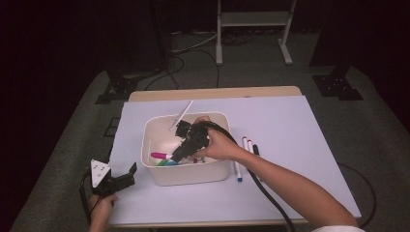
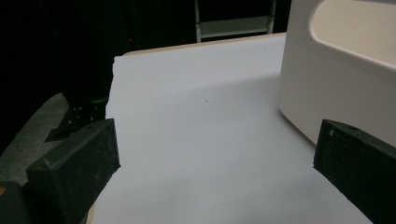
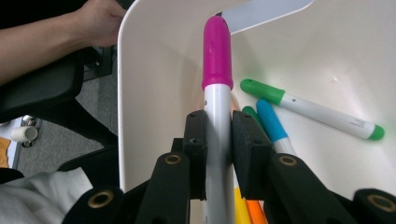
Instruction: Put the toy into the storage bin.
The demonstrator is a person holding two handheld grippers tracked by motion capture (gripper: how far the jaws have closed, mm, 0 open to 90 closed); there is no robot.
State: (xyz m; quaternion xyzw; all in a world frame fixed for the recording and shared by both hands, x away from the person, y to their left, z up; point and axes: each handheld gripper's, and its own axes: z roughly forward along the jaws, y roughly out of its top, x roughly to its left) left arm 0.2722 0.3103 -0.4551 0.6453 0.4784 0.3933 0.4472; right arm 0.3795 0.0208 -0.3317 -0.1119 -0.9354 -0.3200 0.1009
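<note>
The right claw (image 3: 218, 140) is clamped on the pink-capped marker (image 3: 217, 88), holding it down inside the white bin (image 1: 186, 175), presumably to drop it among the others. Its own camera shows green (image 3: 310, 108) and blue (image 3: 273, 125) markers on the bin floor (hard to make out from above). The left claw (image 1: 122, 179) waits open at the table's seven o'clock, holding nothing.

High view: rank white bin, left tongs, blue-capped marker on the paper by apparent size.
1. white bin
2. left tongs, open beside the bin
3. blue-capped marker, thin, lying right of the bin
</note>
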